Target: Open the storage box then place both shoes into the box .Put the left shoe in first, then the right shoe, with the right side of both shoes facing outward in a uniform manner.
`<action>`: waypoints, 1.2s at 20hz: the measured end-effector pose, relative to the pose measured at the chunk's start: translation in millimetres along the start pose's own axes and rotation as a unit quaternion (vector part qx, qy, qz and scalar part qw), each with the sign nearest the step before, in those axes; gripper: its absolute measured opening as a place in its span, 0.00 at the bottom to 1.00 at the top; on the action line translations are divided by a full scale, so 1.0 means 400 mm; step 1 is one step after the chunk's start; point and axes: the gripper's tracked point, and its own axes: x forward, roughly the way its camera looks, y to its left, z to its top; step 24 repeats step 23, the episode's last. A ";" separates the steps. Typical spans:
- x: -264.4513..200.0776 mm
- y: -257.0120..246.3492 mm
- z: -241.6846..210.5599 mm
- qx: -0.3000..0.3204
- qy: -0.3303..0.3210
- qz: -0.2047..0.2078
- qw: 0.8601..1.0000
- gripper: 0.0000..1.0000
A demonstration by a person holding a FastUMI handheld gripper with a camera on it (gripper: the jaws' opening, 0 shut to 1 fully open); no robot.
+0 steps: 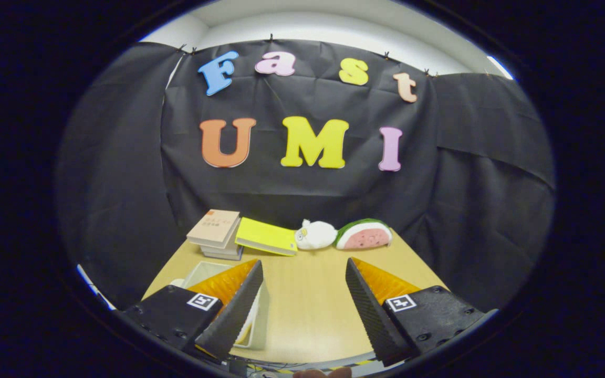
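Above the table (308, 320): gripper (303, 261) released, 2 fingers spread wide on nothing, likely for an approach; pale storage box (201, 270) half hidden behind left finger, lid unclear; books (216, 231) and plush toys (344, 234) far beyond

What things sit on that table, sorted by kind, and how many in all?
Books: 3, a stack of two with a yellow one leaning on it
Plush toys: 2, white and watermelon
Storage box: 1, behind the open claw
Total: 6
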 end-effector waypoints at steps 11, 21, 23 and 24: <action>-0.072 -0.135 0.003 0.019 -0.057 -0.042 0.997 1.00; -0.095 -0.155 0.004 0.001 -0.068 -0.053 0.996 1.00; -0.097 -0.156 0.008 -0.001 -0.073 -0.054 0.996 1.00; -0.097 -0.156 0.008 -0.001 -0.073 -0.054 0.996 1.00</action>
